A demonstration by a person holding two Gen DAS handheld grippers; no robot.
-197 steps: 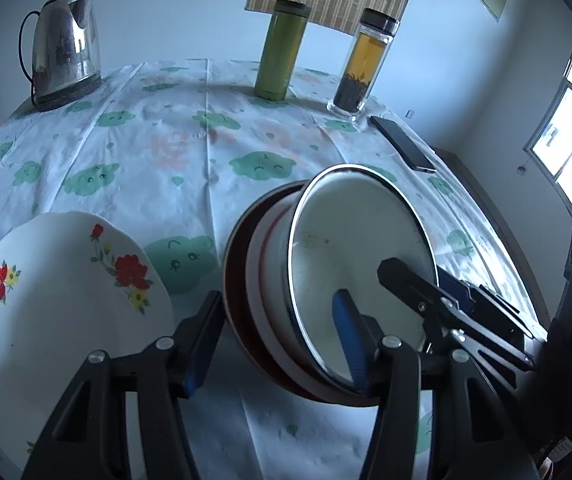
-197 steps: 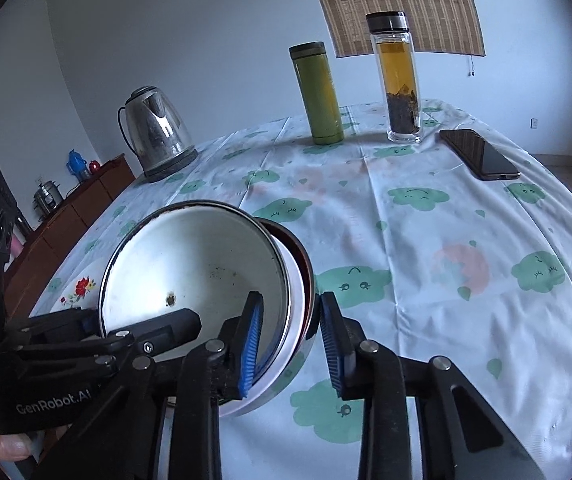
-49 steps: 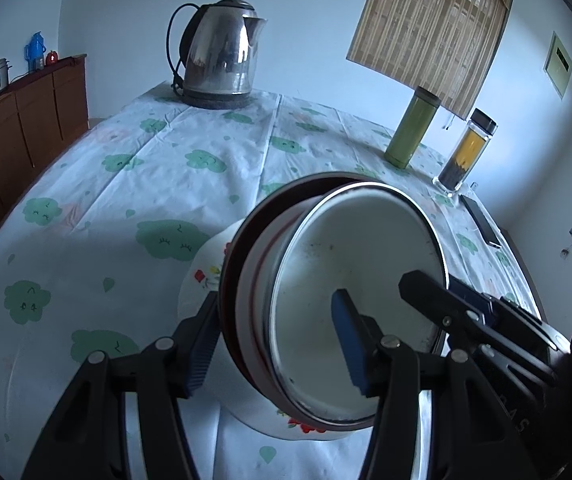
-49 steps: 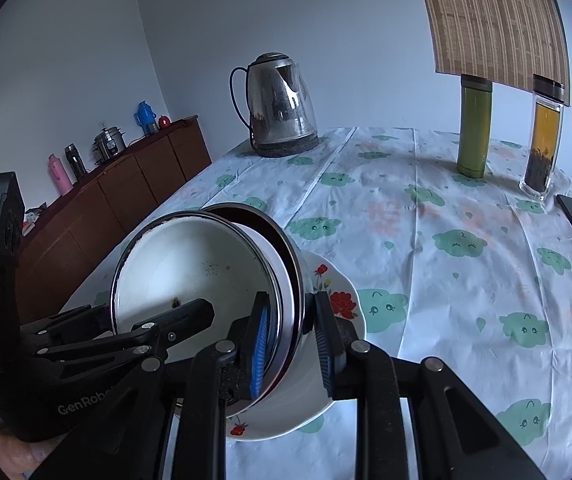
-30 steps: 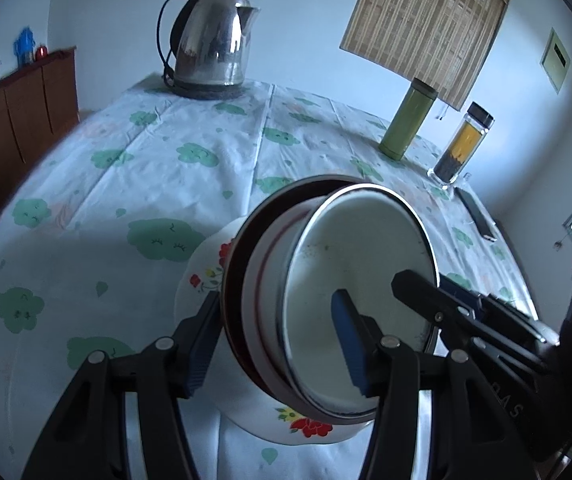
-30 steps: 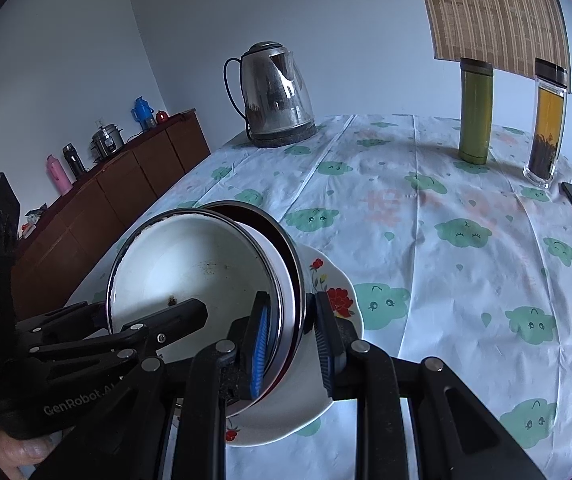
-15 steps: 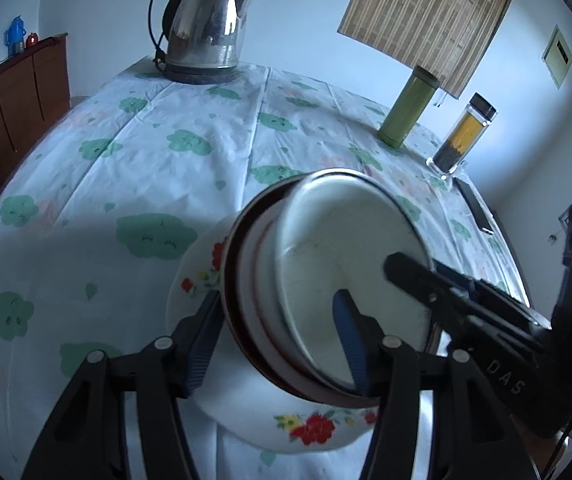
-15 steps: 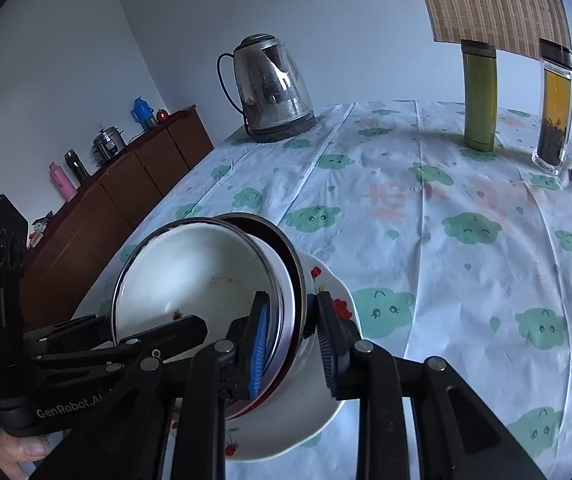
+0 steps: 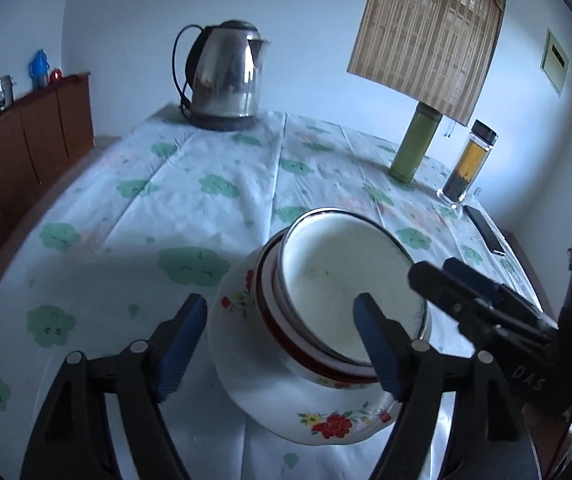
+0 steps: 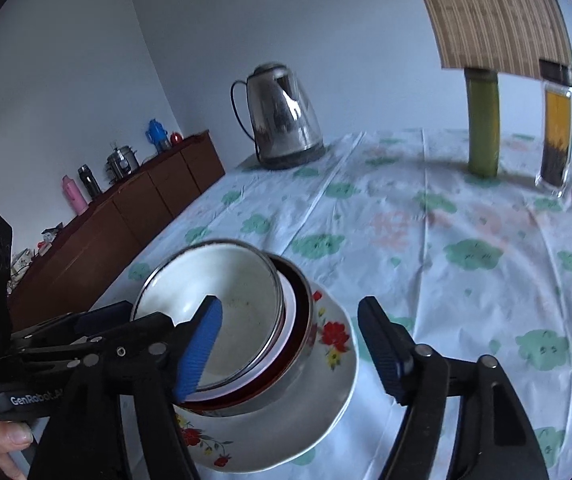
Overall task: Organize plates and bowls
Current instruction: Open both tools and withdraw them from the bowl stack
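Nested bowls (image 9: 346, 300) sit on the flowered plate (image 9: 326, 420) on my table (image 9: 206, 200). My left gripper (image 9: 282, 344) and right gripper (image 10: 290, 344) straddle the stack, jaws opening, pads clear. Only the right view shows the sideboard bottles (image 10: 72, 194) and my thumb (image 10: 6, 440); only the left, the phone's (image 9: 486, 232) full length.

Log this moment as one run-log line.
stage: release | left gripper: jaws opening | right gripper: jaws opening | nested white enamel bowls: resting on white floral plate
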